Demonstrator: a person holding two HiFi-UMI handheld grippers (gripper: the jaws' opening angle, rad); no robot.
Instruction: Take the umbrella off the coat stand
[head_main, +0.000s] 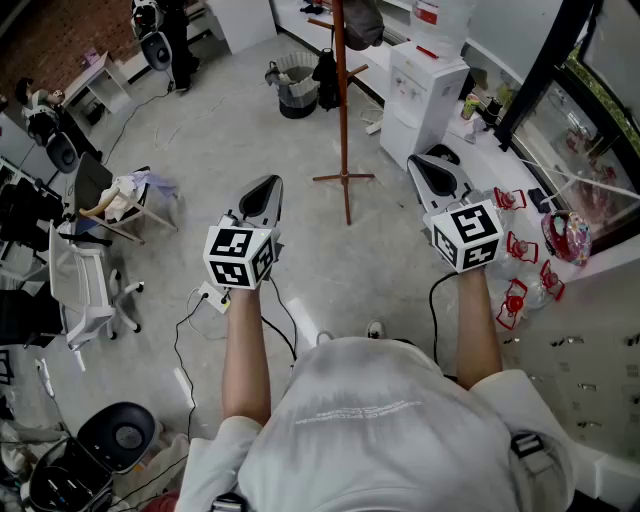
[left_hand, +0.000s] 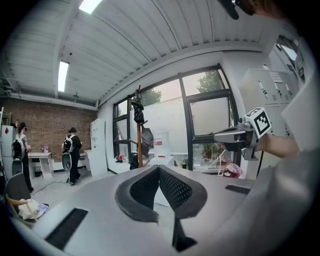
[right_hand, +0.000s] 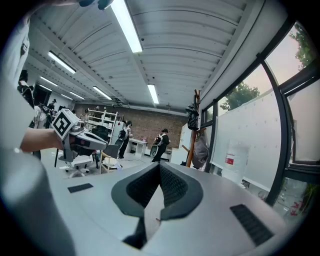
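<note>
The stand (head_main: 343, 110) rises well ahead of the two tools, between their lines: just left of the tip in the left gripper view, and right of the tip in the right gripper view. The umbrella (left_hand: 137, 111) seems to be the small dark bundle hanging near the top of the pole, far above and beyond either tool, with a grey bag (left_hand: 146, 141) hanging lower, just beside the pole. The bundle (right_hand: 192, 119) is too small and dark in both gripper views to make out any handle or strap, so I cannot be sure of it. In the head view the top of the stand is cut off by the frame edge, and only the pole, the feet and part of the bag show. The left tool (head_main: 265, 188) is held out roughly level, its jaws fully together with nothing between them, touching nothing. The right tool (head_main: 424, 166) is held out alongside it, well apart, its jaws likewise closed tip to tip and empty.
</note>
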